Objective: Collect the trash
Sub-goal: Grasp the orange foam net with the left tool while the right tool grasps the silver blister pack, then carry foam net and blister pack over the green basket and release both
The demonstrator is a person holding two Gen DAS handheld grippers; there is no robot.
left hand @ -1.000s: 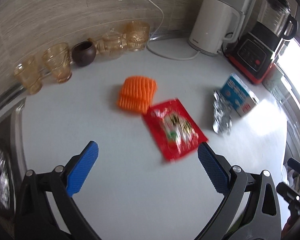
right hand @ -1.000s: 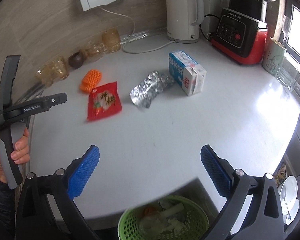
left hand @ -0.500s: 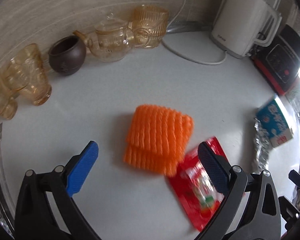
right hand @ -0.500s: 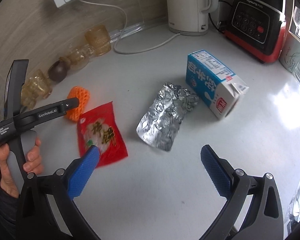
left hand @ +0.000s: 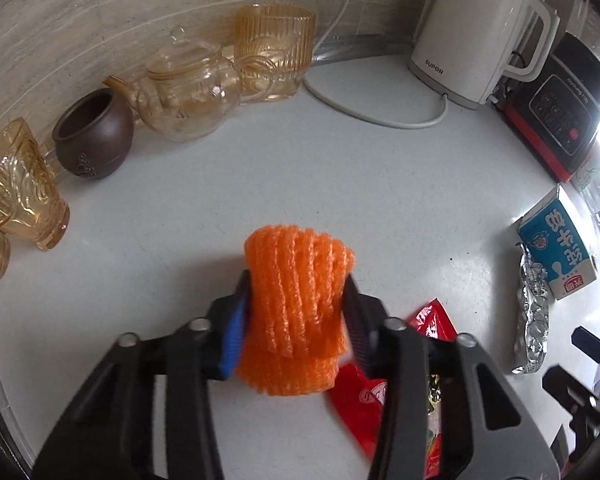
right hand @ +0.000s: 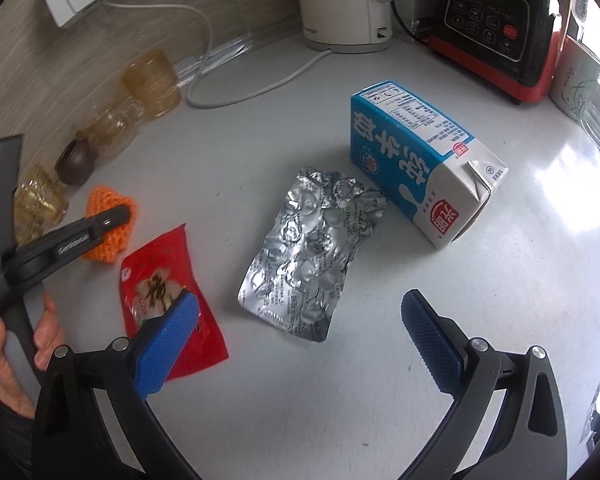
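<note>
My left gripper [left hand: 296, 304] is shut on the orange foam net [left hand: 296, 300], squeezing it between both pads on the white counter; it also shows in the right wrist view [right hand: 112, 224]. A red snack wrapper [right hand: 168, 300] lies flat beside it, partly under my right gripper's left finger [right hand: 168, 340]. A crumpled silver foil bag [right hand: 312, 252] lies in front of my right gripper [right hand: 300, 336], which is open and empty above the counter. A blue and white milk carton [right hand: 416, 160] lies on its side behind the foil.
Amber glass cups [left hand: 16, 208], a brown pot [left hand: 94, 136], a glass teapot [left hand: 188, 88] and a ribbed amber cup [left hand: 274, 52] line the back wall. A white kettle [left hand: 476, 28] with its cord and a black and red blender base [right hand: 500, 28] stand at the back right.
My left gripper has moved forward and shut on the orange foam net. My right gripper has moved forward and lower toward the foil bag; the green bin left its view.
</note>
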